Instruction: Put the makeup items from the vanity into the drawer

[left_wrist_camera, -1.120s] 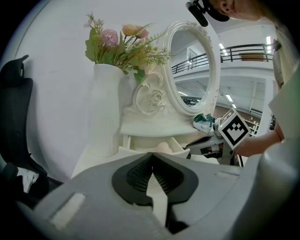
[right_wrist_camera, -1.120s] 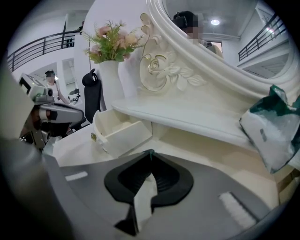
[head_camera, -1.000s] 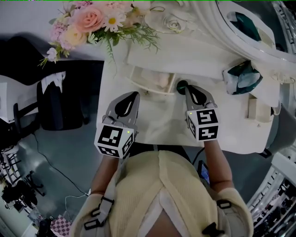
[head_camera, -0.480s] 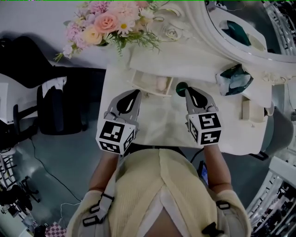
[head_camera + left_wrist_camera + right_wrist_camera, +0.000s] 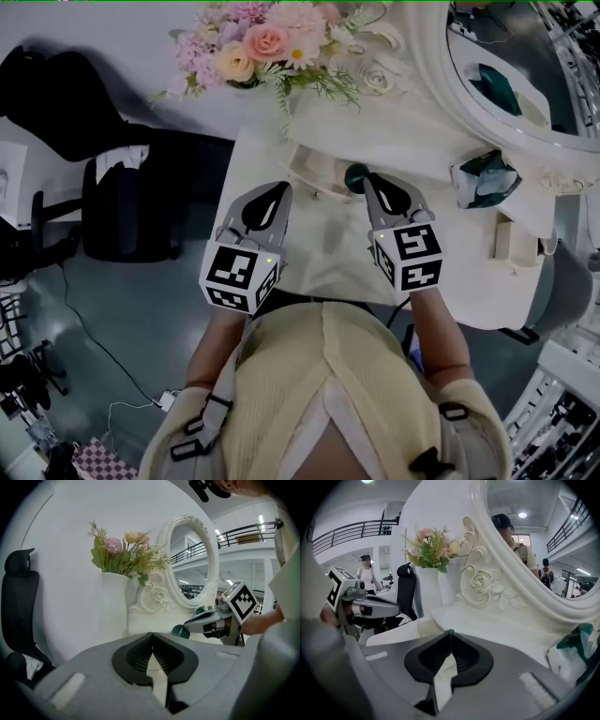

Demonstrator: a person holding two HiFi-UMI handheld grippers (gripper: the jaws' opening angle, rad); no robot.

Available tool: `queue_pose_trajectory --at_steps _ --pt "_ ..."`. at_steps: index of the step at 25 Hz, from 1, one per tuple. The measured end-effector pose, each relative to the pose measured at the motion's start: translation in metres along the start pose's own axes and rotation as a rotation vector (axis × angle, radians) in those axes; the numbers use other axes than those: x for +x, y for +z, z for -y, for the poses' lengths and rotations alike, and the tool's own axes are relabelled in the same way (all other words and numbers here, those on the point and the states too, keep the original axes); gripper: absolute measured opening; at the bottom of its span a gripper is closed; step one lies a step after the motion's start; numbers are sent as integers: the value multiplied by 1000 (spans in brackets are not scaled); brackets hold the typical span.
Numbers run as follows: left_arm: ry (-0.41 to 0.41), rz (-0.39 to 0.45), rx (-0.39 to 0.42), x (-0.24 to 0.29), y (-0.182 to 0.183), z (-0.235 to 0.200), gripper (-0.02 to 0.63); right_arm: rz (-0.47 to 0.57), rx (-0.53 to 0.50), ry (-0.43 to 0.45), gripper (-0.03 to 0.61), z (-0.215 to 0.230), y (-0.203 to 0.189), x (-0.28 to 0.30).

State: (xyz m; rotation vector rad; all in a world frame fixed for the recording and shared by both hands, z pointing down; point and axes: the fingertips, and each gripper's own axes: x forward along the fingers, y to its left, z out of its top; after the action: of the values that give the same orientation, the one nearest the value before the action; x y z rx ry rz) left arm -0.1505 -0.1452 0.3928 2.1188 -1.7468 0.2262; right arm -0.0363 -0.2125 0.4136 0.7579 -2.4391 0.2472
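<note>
On the white vanity, a shallow drawer stands open at the back. My right gripper is shut on a small dark green round makeup item, held just right of the drawer. From the left gripper view the same green item shows at the right gripper's tip. Only a green sliver peeks out between the closed jaws of my right gripper in its own view. My left gripper hovers over the vanity in front of the drawer. Its jaws are shut and hold nothing.
A white vase of pink flowers and an ornate oval mirror stand at the back. A teal and white pouch and a small cream box lie at the right. A black chair stands left of the vanity.
My right gripper has carried the green item a little left, nearer the drawer's right end. The head view has shifted; the left gripper keeps its place by the drawer.
</note>
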Motion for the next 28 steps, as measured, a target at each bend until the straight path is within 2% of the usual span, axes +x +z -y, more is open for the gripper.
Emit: queue_pose_trajectory --at_steps 8,12,17,28 --pt "77 1 -32 -25 -10 -20 2 8 -71 72 23 -26 14 22" --pt "95 0 -40 -33 -13 -25 2 38 -87 66 61 -33 22 27" --pt "99 1 -44 -37 -14 -27 2 27 -89 86 66 -40 21 28" --pt "78 15 -12 -35 -4 -23 2 31 -47 73 66 -38 16 13"
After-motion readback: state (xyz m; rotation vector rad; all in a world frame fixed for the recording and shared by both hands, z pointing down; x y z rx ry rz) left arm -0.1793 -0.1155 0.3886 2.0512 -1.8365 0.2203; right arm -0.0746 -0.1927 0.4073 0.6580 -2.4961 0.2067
